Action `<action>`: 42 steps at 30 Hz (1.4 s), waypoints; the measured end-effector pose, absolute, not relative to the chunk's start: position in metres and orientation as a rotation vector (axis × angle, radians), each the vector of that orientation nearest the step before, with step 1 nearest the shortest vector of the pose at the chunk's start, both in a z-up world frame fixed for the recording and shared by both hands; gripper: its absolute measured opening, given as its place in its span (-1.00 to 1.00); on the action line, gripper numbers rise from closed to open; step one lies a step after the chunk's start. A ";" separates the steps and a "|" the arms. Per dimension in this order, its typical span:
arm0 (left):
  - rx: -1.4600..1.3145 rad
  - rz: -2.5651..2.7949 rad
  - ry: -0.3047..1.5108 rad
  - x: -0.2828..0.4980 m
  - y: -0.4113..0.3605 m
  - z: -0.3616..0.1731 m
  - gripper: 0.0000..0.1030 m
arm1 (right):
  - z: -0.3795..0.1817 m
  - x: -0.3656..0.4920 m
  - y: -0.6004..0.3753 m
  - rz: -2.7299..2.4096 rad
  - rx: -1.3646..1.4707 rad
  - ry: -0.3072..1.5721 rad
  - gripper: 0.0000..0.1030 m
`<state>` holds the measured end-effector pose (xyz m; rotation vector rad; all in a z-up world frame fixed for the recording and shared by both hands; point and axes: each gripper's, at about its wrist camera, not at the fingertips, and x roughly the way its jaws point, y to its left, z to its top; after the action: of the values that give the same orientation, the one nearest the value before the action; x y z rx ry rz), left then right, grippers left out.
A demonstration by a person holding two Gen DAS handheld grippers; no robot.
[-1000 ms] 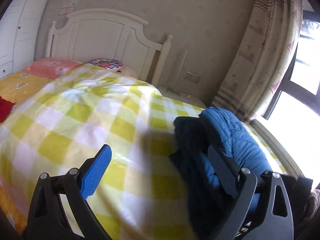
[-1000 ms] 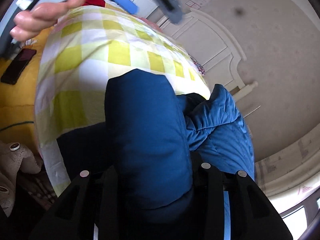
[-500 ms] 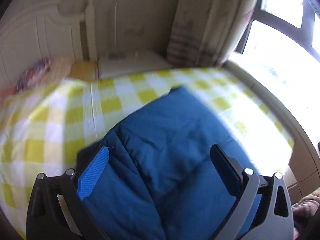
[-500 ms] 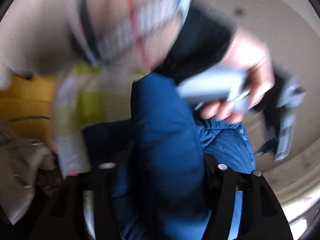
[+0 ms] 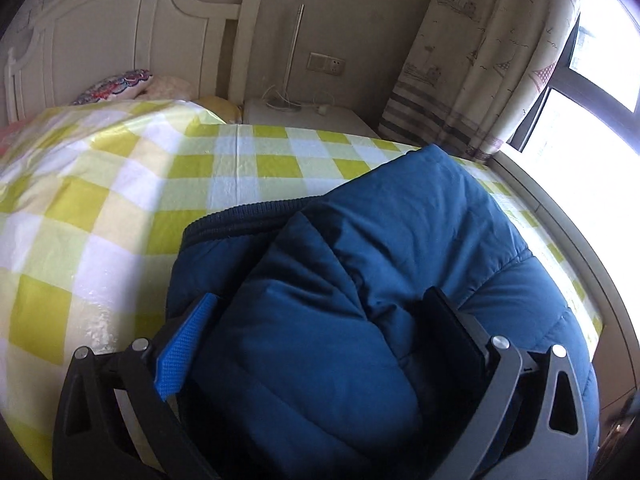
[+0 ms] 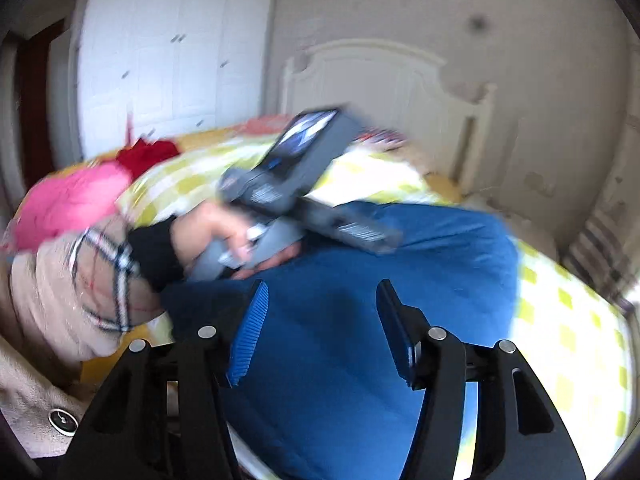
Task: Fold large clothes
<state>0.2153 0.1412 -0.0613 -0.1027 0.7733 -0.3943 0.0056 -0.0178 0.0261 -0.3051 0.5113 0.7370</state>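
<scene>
The padded jacket (image 5: pixel 400 248) lies on the bed's checked cover (image 5: pixel 120 184), near the window-side edge. Behind the cover stands the headboard (image 5: pixel 132 40), pillows (image 5: pixel 116 86) against it. The nightstand (image 5: pixel 308 120) sits right of the headboard, the curtain (image 5: pixel 480 60) further right.

Bed (image 5: pixel 120 208) with yellow-white check cover, white headboard (image 5: pixel 100 40) behind. Blue padded jacket (image 5: pixel 400 240) lies bunched on cover near window-side edge. Patterned pillow (image 5: pixel 116 84) at head end. Right wrist view, blurred: red cloth (image 6: pixel 148 154) and pink item (image 6: pixel 68 200) on far side.
</scene>
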 end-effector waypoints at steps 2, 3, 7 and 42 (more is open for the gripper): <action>-0.092 -0.387 0.756 0.210 0.142 -0.058 0.96 | 0.002 -0.002 0.013 0.776 -0.467 0.537 0.08; -0.079 -0.380 0.747 0.208 0.142 -0.057 0.96 | -0.009 -0.009 0.024 0.744 -0.565 0.502 0.07; -0.008 -0.318 0.725 0.200 0.142 -0.039 0.96 | -0.012 0.000 0.015 0.815 -0.527 0.568 0.07; -0.105 -0.249 0.767 0.213 0.148 -0.063 0.96 | -0.015 0.255 -0.041 0.555 -0.294 0.767 -0.51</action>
<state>0.2128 0.1484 -0.0628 -0.1053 0.7670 -0.2488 0.2548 -0.0408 -0.0146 -0.2941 0.7671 0.5545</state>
